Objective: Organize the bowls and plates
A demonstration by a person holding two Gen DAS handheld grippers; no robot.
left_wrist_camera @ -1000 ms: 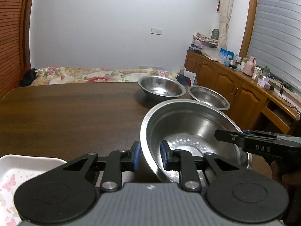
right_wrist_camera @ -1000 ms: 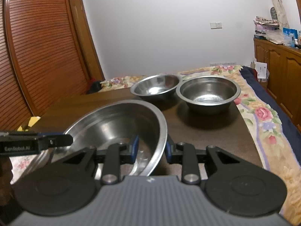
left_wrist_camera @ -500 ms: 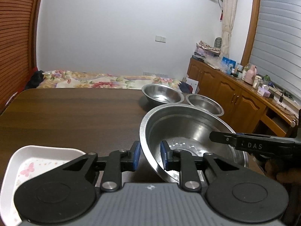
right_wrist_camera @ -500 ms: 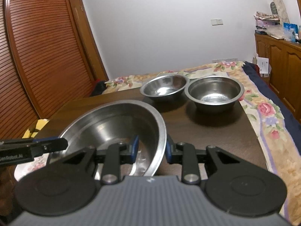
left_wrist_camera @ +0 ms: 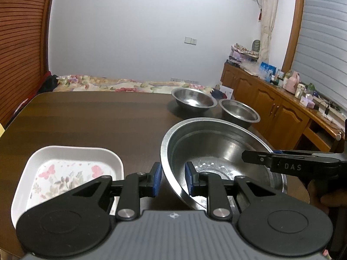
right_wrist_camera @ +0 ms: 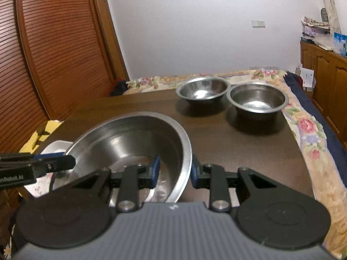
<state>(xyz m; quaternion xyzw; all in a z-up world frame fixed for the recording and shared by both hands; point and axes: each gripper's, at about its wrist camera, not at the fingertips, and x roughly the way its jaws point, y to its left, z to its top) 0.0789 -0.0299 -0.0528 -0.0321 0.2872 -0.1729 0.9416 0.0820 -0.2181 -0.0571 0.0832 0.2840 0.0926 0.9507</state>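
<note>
Over the dark table (left_wrist_camera: 91, 117), each hand-held gripper, left (left_wrist_camera: 172, 178) and right (right_wrist_camera: 174, 171), clamps the big steel bowl's (left_wrist_camera: 219, 143) rim.

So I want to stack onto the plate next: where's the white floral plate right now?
In the left wrist view the white floral plate lies on the table's near left edge, left of the big steel bowl that both grippers hold.

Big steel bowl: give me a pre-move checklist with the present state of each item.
1. Left gripper straddles the rim of the big steel bowl: ok.
2. Right gripper straddles the opposite rim: ok.
3. Jaws clamped tight on the rim: cannot tell.
4. Bowl empty: ok.
5. Two small bowls stand apart, upright: ok.
6. White floral plate clear of the bowl: ok.
</note>
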